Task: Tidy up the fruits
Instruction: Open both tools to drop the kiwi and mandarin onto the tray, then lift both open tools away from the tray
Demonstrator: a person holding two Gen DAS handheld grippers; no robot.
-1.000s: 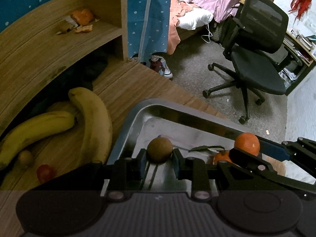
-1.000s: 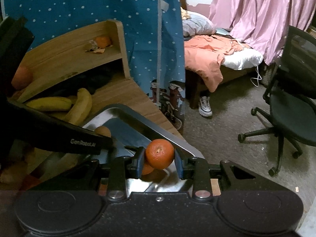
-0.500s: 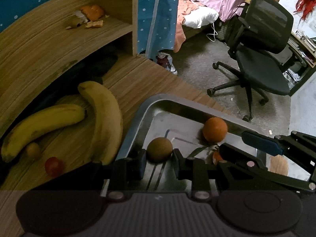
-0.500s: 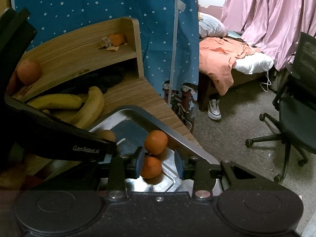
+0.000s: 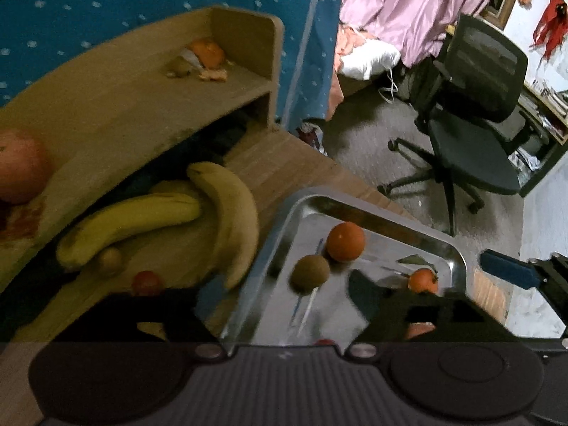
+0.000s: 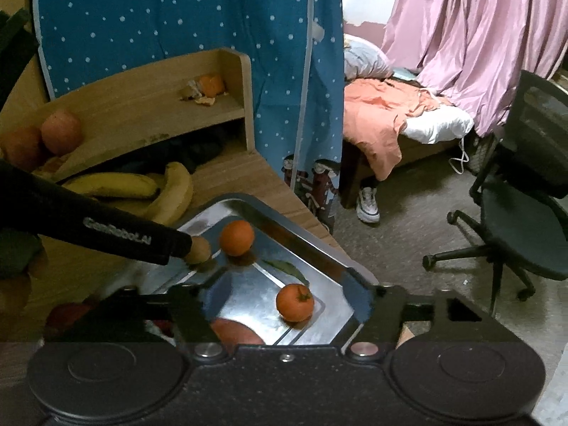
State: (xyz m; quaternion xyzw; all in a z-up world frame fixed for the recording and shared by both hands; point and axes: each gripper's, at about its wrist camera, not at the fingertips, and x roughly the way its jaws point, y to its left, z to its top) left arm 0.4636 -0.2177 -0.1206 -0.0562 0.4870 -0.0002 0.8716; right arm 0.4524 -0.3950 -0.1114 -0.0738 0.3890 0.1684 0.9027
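Both grippers, left (image 5: 284,298) and right (image 6: 284,305), hover spread wide (empty) over the steel tray (image 6: 305,245); it holds a kiwi (image 5: 309,276) and two oranges (image 5: 345,241).

Two oranges (image 6: 236,238) in tray (image 6: 291,229)

the tray (image 5: 372,209) is shiny polished metal that mirrors the fruit in it. the bench (image 6: 227,174) and the shelf (image 6: 149,106) are pale matt wood with a visible grain. the bananas (image 5: 227,213) have smooth, dull yellow skin; the orange (image 6: 236,238) looks finely dimpled with a soft sheen, and the kiwi (image 5: 309,272) is matt brown. each hand-held gripper body is black matt plastic, ribbed on the left hand-held gripper (image 5: 284,301). the curtain (image 6: 479,35) is glossy pink cloth, the floor (image 6: 408,230) rough carpet
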